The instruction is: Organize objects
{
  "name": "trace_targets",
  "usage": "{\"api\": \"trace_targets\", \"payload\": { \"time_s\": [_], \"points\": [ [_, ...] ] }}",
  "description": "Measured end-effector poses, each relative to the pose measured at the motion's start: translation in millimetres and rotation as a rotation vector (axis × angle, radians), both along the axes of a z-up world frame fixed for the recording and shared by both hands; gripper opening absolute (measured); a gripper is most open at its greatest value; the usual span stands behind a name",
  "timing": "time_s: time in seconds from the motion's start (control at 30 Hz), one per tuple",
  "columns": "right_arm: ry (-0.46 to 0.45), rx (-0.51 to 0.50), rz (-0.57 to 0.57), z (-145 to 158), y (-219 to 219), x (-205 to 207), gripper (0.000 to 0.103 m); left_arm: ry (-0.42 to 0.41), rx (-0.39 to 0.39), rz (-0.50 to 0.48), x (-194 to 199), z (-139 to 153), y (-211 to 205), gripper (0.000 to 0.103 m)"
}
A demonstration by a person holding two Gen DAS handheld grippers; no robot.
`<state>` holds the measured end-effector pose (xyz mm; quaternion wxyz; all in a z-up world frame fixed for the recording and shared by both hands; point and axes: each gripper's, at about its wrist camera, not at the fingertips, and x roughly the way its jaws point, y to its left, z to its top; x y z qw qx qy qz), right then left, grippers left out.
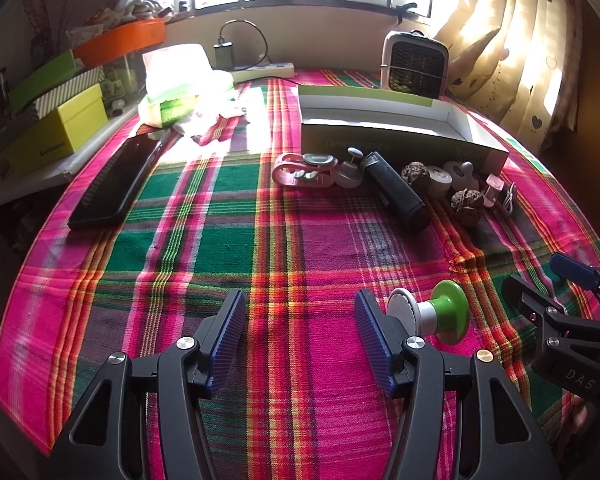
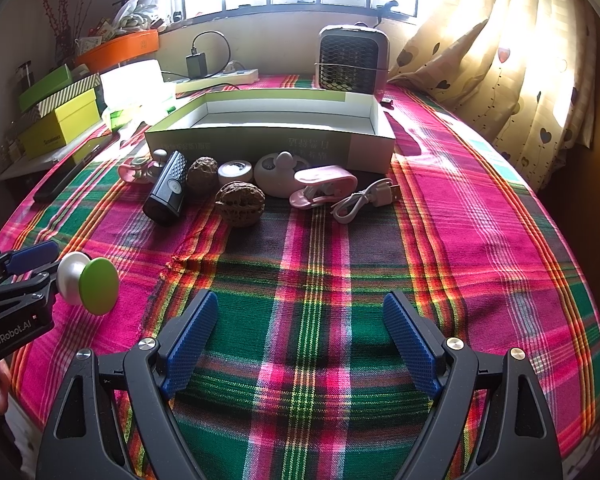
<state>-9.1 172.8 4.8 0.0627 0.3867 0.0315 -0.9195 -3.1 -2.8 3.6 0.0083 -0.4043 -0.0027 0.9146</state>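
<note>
An open green-and-white box (image 2: 268, 142) stands at the back of the plaid cloth; it also shows in the left wrist view (image 1: 400, 136). In front of it lie a black cylinder (image 2: 168, 188), two walnuts (image 2: 240, 202), white round gadgets (image 2: 278, 174), a pink clip (image 2: 324, 186) and a white cable (image 2: 364, 200). A green-and-white knob (image 1: 436, 314) lies just right of my left gripper (image 1: 300, 336), which is open and empty. My right gripper (image 2: 298, 336) is open and empty over bare cloth.
A small fan heater (image 2: 352, 58) stands behind the box. A black flat case (image 1: 112, 184), tissue packs (image 1: 180, 88) and stacked green boxes (image 1: 56, 128) are at the left. A power strip (image 2: 216, 78) lies under the window. Curtains (image 2: 520, 60) hang at the right.
</note>
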Motion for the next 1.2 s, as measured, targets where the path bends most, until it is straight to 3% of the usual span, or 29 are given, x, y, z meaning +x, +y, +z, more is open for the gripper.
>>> {"api": "trace_targets", "payload": {
  "time_s": [0.47, 0.8, 0.97, 1.2],
  "points": [
    [-0.009, -0.002, 0.022, -1, 4, -2, 0.085, 0.028, 0.111, -0.016, 12, 13, -19, 0.055],
    [0.0, -0.024, 0.015, 2, 11, 0, 0.085, 0.029, 0.224, -0.193, 27, 25, 4, 0.055],
    [0.009, -0.032, -0.001, 4, 17, 1, 0.085, 0.015, 0.229, -0.222, 30, 27, 18, 0.055],
    [0.009, -0.039, -0.005, 5, 22, 2, 0.085, -0.03, 0.17, -0.246, 28, 14, 33, 0.055]
  ]
}}
